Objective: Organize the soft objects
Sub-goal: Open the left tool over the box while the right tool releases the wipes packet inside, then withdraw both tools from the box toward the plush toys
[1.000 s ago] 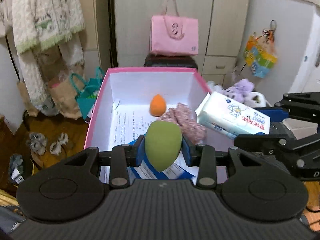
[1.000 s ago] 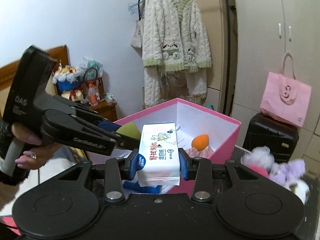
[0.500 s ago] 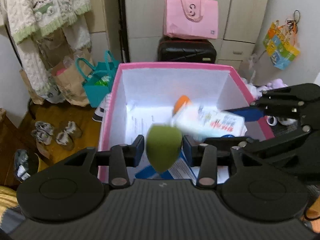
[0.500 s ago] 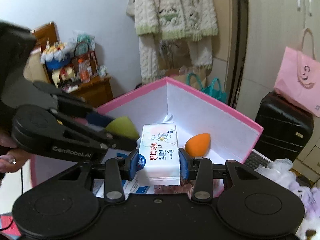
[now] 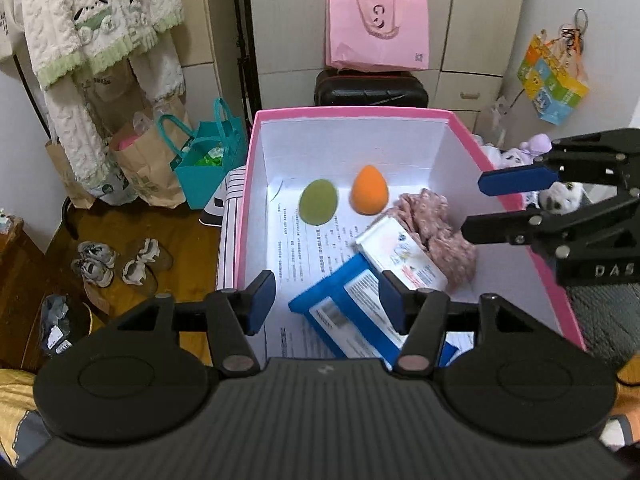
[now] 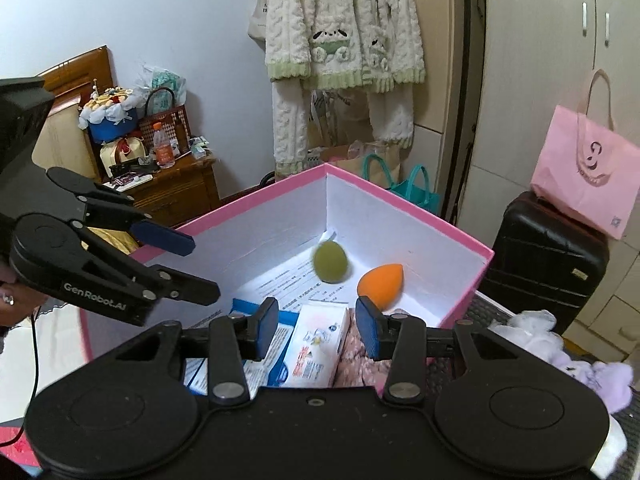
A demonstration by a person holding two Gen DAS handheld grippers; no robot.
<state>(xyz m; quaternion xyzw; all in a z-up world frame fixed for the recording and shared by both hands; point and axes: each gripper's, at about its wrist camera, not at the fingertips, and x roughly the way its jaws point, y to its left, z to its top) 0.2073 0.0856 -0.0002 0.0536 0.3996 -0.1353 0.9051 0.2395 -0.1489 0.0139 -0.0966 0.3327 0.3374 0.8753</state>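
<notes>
1. A pink box (image 5: pixel 240 216) with white inner walls stands open, and a printed sheet (image 5: pixel 296 256) lines its floor.
2. A green sponge (image 5: pixel 318 202) lies on the sheet near the far left corner of the box. It looks blurred in the right wrist view.
3. An orange sponge (image 5: pixel 369 196) sits just beside the green one, towards the middle of the far wall, close to it but apart.
4. A floral pink cloth (image 5: pixel 436 224) is bunched against the right wall of the box.
5. A white tissue pack (image 5: pixel 400 252) lies tilted in the box, its right side against the cloth and its near end over a blue packet (image 5: pixel 340 304).
6. The blue packet lies slanted on the floor of the box near its near edge.
7. The left gripper (image 5: pixel 326 300) hangs over the near edge of the box; its jaws are opening and nothing is between the pads.
8. The right gripper (image 6: pixel 316 324) is over the right near part of the box, its jaws apart and free of the tissue pack below them.
</notes>
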